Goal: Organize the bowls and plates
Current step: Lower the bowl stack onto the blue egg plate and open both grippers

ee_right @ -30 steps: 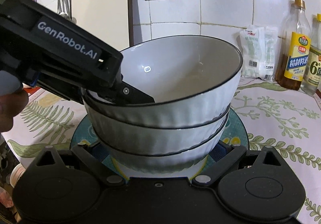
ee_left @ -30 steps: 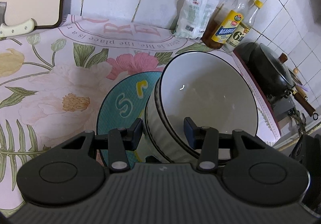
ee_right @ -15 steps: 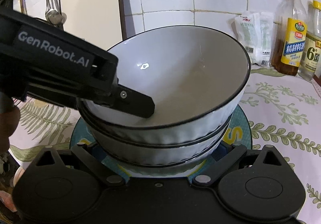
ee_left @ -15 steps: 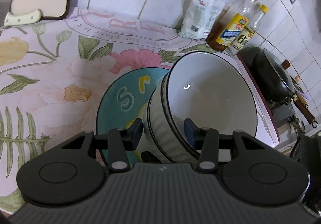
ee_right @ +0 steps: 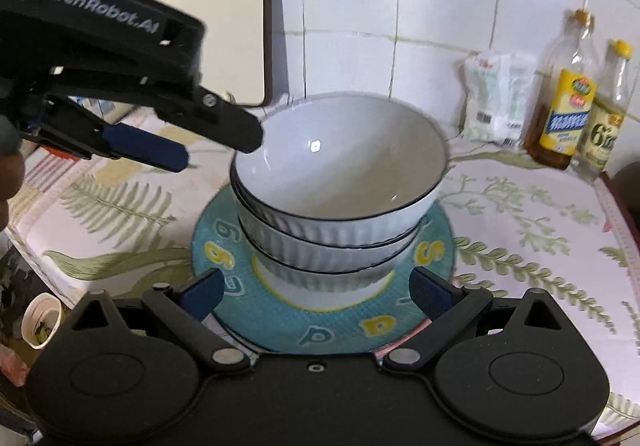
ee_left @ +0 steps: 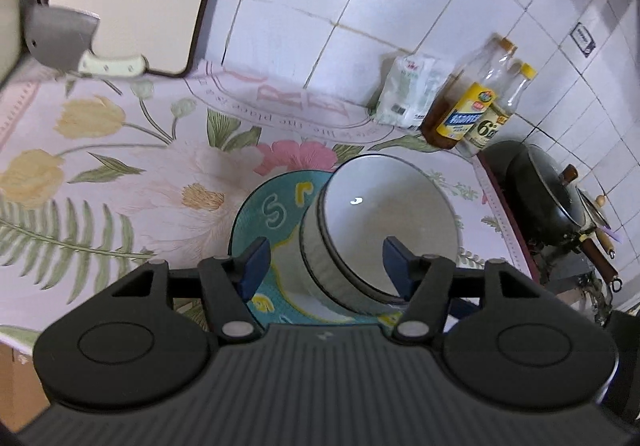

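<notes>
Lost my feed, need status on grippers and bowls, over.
Left gripper just opened, off bowl rim. Right gripper open, empty. Bowl stack nested on teal plate. Nothing in the way.

We read "GenRobot.AI" in pale letters on the side of the left gripper (ee_right: 218,144). On the teal plate (ee_right: 438,266) we make out yellow and blue characters: an "S", a "P", a "D" and what looks like "69". The smaller bottle (ee_right: 606,126) bears a large "6" on its label. The floral tablecloth (ee_left: 120,174) carries curved lettering, partly legible as "the place".
</notes>
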Available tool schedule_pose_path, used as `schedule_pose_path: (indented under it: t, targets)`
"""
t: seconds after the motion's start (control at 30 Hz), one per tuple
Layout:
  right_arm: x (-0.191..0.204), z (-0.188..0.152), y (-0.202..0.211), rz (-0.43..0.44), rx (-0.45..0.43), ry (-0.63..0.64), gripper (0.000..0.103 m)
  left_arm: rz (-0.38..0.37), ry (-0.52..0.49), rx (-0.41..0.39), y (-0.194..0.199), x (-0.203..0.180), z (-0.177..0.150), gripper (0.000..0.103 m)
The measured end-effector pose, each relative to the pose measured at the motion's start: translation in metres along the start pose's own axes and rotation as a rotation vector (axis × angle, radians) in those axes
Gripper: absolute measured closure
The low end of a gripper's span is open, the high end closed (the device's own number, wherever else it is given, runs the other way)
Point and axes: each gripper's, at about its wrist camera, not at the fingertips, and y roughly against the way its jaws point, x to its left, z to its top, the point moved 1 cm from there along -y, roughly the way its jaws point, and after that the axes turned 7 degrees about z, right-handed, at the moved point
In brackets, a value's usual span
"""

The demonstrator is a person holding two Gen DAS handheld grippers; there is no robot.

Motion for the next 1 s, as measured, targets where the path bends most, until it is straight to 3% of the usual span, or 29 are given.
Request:
schedule_pose_path:
  t: [0.33, 0.47, 0.57, 0.8, 0.9, 1.0]
  targets:
    - [-0.009, 0.014, 0.073, -0.013, -0.072, -0.086, 0.003, 0.062, -0.066, -0.071, 0.075, -0.033, -0.007, 0.035]
    - [-0.015, 0.019, 0.096, 0.025, -0.104, -0.111, 0.003, 0.093, -0.077, -0.08, 0.092, -0.039, -0.012, 0.028]
    - [-0.016, 0.022, 0.107, 0.026, -0.1, -0.129, 0.003, 0.15, -0.097, -0.11, 0.104, -0.044, -0.02, 0.024]
    - [-0.015, 0.031, 0.133, -0.042, -0.116, -0.127, 0.002, 0.164, -0.133, -0.138, 0.126, -0.05, -0.031, 0.019]
    - [-0.015, 0.03, 0.143, -0.085, -0.129, -0.13, 0.002, 0.187, -0.16, -0.173, 0.138, -0.055, -0.035, 0.009]
    - [-0.014, 0.03, 0.154, -0.121, -0.135, -0.121, 0.002, 0.201, -0.15, -0.189, 0.145, -0.058, -0.037, 0.008]
